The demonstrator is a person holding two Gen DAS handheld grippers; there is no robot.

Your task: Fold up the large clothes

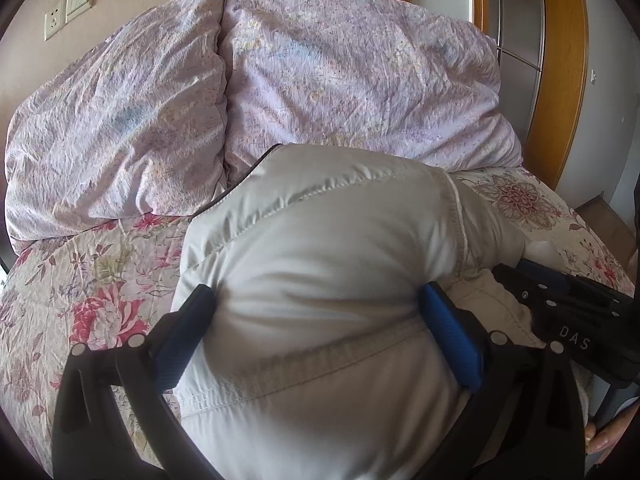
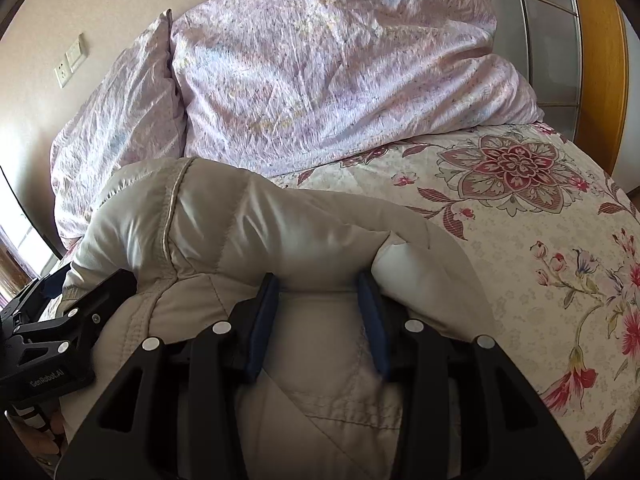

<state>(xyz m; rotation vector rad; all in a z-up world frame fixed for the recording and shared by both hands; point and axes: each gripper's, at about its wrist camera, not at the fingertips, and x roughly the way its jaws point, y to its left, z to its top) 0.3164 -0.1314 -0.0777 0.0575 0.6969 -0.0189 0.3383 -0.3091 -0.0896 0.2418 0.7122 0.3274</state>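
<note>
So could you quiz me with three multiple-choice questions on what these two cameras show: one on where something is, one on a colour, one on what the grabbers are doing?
1. Where does the puffy jacket lie?
A. on the floral bedspread, in front of the pillows
B. on a chair
C. in a drawer

2. What colour is the jacket?
A. bright red
B. pale beige
C. black

3. How does the left gripper stand?
A. shut on nothing
B. out of view
C. fingers wide apart, jacket bulging between them

Answers:
1 A, the bedspread shows on both sides and the pillows behind.
2 B, the padded fabric is pale beige throughout.
3 C, both blue pads flank the fabric; the right gripper straddles the jacket too.
</note>
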